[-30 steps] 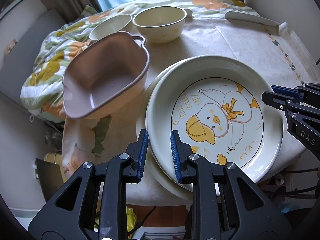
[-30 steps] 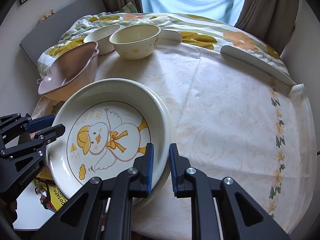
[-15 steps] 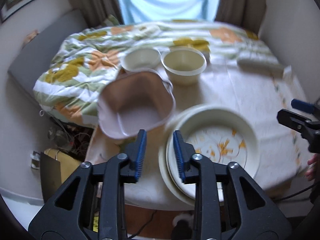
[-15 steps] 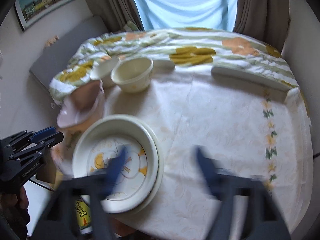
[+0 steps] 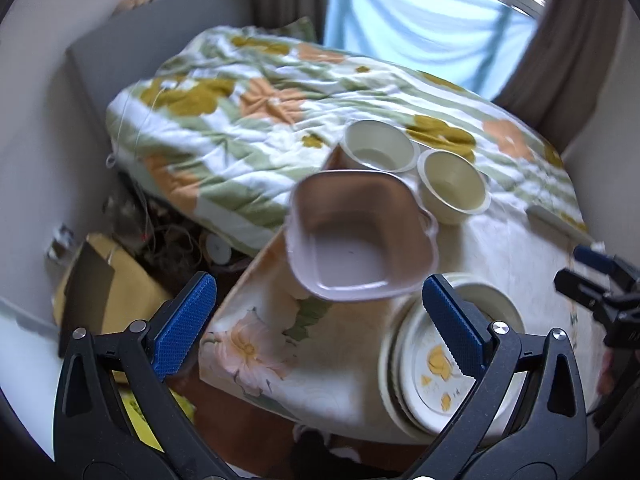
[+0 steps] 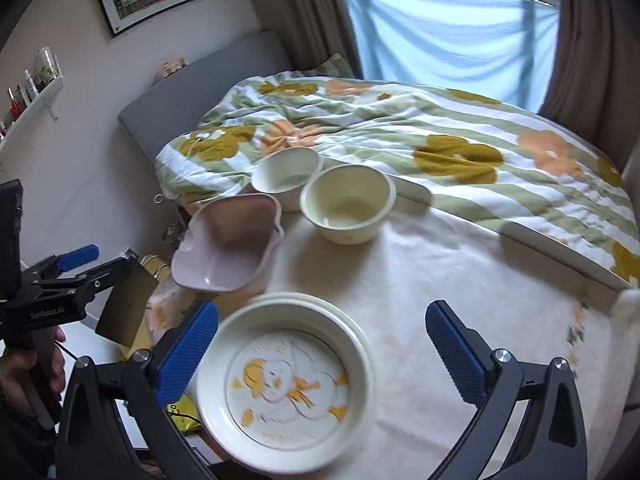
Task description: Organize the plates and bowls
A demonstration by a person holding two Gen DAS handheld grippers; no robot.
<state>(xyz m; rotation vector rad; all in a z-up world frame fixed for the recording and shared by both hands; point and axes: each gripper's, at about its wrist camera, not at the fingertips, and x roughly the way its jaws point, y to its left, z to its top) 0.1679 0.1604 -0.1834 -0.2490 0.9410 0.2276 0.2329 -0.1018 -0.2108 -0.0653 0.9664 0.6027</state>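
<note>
Lying below right claw [image 6: 322,350]: plates [image 6: 288,388]

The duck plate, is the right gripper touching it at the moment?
Apart. The right wrist view shows the right gripper wide open above the duck plate, pads clear of its rim.

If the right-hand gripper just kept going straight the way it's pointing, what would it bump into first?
Most likely the duck plate, which sits on another plate, right ahead between the right gripper's open blue pads. Depth is hard to judge through the fisheye, so it might instead land on the tablecloth just beyond.
</note>
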